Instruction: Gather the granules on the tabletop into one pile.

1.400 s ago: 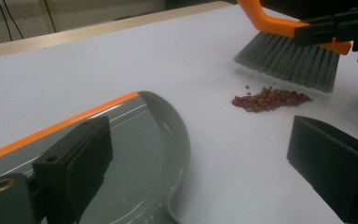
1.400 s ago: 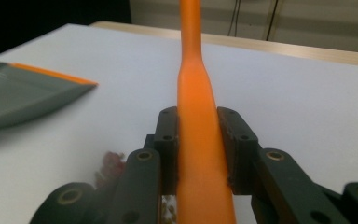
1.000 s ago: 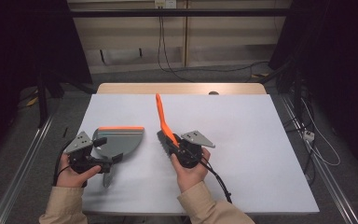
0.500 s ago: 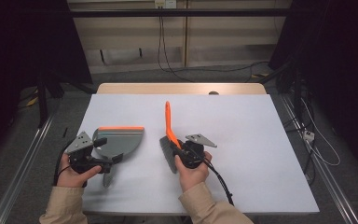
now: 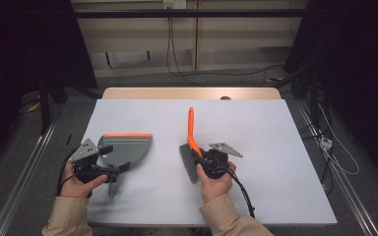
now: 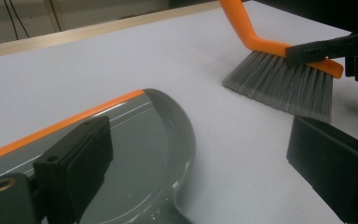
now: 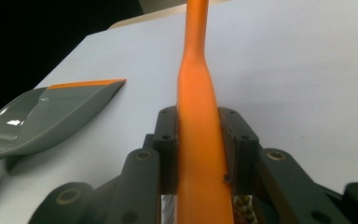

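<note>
One grey dustpan point(image 5: 127, 149) lies on the table point(image 5: 285, 147), nothing visible inside.

White table point(image 5: 295, 147) w/ wood edge, grey floor point(image 5: 142, 81), dark surroundings.

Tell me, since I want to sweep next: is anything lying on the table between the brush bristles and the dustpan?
Nothing visible does. Bare white table separates the brush, clamped in the right gripper, from the dustpan.
</note>
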`<state>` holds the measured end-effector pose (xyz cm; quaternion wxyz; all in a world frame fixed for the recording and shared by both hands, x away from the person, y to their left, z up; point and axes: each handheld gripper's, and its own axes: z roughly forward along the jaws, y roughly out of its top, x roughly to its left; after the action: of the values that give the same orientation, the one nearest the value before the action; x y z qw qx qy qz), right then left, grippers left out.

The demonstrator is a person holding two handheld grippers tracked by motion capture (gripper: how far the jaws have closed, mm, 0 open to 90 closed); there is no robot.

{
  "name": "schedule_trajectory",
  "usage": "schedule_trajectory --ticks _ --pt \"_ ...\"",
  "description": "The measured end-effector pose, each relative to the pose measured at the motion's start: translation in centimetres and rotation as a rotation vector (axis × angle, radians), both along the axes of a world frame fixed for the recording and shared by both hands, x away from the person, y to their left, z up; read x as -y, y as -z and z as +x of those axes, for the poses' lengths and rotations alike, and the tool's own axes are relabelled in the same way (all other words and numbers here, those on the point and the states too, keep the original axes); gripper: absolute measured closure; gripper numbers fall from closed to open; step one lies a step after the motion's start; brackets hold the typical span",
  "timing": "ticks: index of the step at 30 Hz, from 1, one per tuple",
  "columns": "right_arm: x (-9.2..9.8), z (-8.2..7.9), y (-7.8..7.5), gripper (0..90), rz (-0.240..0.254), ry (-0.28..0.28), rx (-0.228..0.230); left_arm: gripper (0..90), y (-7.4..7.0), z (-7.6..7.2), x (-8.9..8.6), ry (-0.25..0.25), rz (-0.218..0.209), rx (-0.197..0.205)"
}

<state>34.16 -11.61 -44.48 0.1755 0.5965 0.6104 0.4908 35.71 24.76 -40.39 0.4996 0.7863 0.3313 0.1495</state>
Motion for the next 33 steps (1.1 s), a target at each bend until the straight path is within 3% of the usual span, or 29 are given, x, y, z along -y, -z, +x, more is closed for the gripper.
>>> schedule_trajectory --ticks 12,19,23,27,29,30,32,33 --pt "1.6 -0.7 0.0 71.1 0.016 0.038 -0.004 6.9 0.0 0.0 0.2 0.001 0.006 -0.001" --pt "1.3 -0.4 -0.2 71.6 0.062 0.026 0.007 6.9 0.1 0.1 0.2 0.002 0.009 -0.002" --pt "1.0 0.2 -1.0 71.6 0.091 -0.021 0.023 6.9 0.1 0.1 0.2 0.006 0.013 -0.001" --pt "1.3 0.8 -2.7 71.6 0.081 -0.114 0.094 6.9 0.1 0.1 0.1 -0.001 0.008 -0.004" --pt "1.8 1.4 -3.4 71.6 0.047 -0.162 0.121 6.9 0.2 0.1 0.0 -0.002 0.01 -0.004" --pt "2.2 1.9 -3.6 71.6 0.03 -0.216 0.151 6.9 0.2 0.1 0.0 -0.002 0.009 -0.005" --pt "3.0 2.5 -3.9 71.6 -0.057 -0.248 0.174 6.9 0.2 0.1 0.0 -0.005 0.008 -0.007" --pt "3.5 3.0 -3.9 71.6 -0.07 -0.297 0.194 6.9 0.2 0.2 -0.1 -0.004 0.011 -0.005"
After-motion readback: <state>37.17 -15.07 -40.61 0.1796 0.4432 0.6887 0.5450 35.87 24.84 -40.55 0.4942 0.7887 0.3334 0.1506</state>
